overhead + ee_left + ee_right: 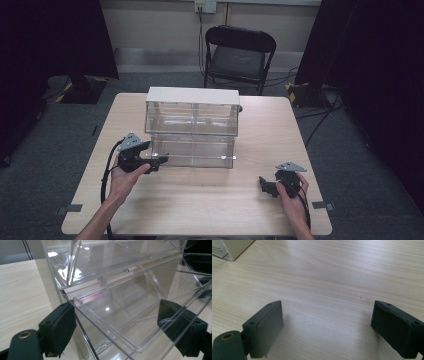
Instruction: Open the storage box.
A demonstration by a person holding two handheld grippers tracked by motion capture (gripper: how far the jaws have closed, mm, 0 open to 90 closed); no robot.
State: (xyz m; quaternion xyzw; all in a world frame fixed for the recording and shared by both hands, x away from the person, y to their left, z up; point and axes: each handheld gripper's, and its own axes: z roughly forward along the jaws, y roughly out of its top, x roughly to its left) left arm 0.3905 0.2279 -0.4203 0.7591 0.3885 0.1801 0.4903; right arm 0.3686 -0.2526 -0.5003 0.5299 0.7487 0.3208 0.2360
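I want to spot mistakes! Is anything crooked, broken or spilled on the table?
Nothing looks broken or spilled. One small thing: the lower drawer of the clear drawer box sticks out a little past its frame, between the open left gripper's jaws.

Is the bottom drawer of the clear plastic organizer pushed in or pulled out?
Pulled out partway. In the left gripper view the lower drawer juts past the upper drawer, its front rim between the left gripper jaws.
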